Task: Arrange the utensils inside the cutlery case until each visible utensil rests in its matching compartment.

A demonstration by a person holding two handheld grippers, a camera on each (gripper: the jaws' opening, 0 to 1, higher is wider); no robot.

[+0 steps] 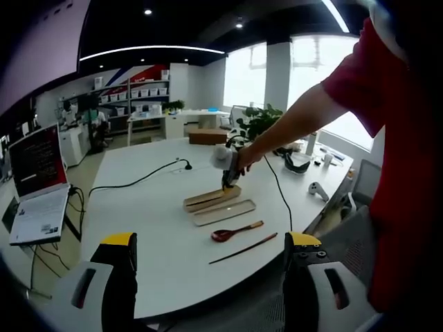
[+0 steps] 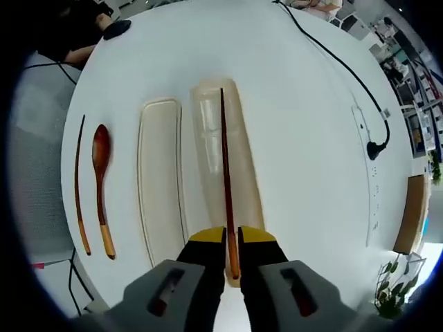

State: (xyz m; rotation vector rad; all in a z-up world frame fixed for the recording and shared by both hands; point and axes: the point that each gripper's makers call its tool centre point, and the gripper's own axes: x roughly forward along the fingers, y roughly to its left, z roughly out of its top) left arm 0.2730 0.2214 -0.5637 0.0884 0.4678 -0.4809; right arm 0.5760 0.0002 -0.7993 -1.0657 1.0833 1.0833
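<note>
right gripper view: one chopstick held over the case

right gripper view: the right gripper [image 2: 232, 250] rises from the bottom centre, its yellow-tipped jaws closed on the near end of a dark chopstick [image 2: 225, 173]. the chopstick runs straight up the frame, along the middle of the open cutlery case [image 2: 243, 159], a pale long tray on the white table [image 2: 304, 138]. whether the far tip touches the case, i cannot tell. just left of the case lies its lid [image 2: 160, 180], flat and apart from it. further left is a wooden spoon [image 2: 102, 183], bowl toward the top, and left of it a second chopstick [image 2: 78, 183], both on the table.

left gripper view: the left gripper [image 1: 211, 259] stands at the bottom with its jaws wide apart and nothing between them. in the centre of the frame a person's hand [image 1: 243, 158] holds the right gripper over the cutlery case. the lid lies just below it, then the spoon and the second chopstick, lower right of centre. a laptop [image 1: 36, 183] sits at the left edge.
</note>
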